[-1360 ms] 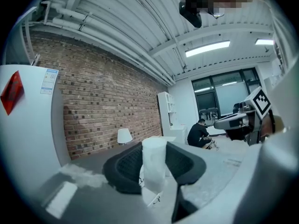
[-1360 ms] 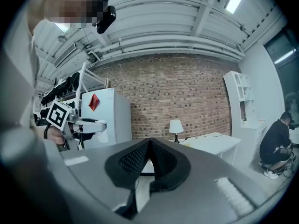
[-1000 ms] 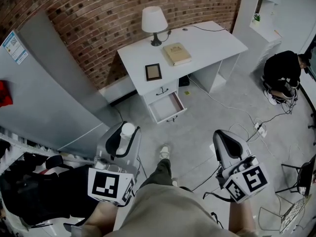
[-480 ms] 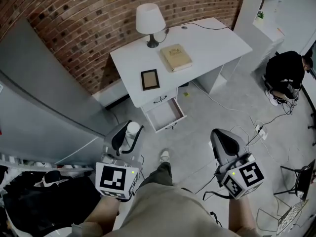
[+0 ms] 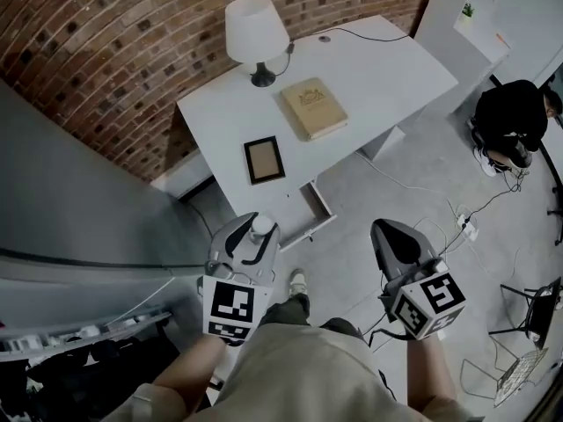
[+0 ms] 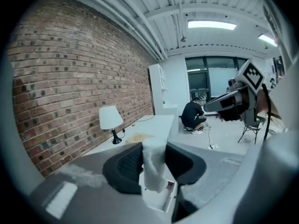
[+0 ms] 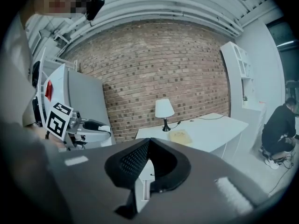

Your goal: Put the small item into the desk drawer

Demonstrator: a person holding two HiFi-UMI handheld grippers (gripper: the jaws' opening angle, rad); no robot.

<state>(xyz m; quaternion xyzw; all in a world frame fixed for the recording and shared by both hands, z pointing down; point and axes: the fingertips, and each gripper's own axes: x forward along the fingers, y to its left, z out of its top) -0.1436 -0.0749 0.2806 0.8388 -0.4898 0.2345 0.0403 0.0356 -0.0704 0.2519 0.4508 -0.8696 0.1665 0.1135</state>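
A white desk point(image 5: 369, 69) stands against the brick wall, its lower drawer point(image 5: 318, 209) pulled open under the front edge. My left gripper point(image 5: 256, 229) hangs just left of that drawer, shut on a small white item point(image 5: 261, 225). In the left gripper view the white item point(image 6: 153, 164) stands upright between the dark pads, with the open drawer point(image 6: 161, 200) below it. My right gripper point(image 5: 396, 236) is over the floor to the right of the drawer. Its jaws are shut and hold nothing, and the tips point(image 7: 148, 143) meet.
On the desk are a white lamp point(image 5: 253, 33), a tan book point(image 5: 313, 107) and a dark picture frame point(image 5: 264, 159). A grey panel point(image 5: 79, 227) fills the left. A person in black point(image 5: 510, 121) crouches at right, with cables and a power strip point(image 5: 464, 229) on the floor.
The view and both grippers have moved forward to the desk. My left gripper, still holding the white item, now sits beside the open drawer. The right gripper stays shut.
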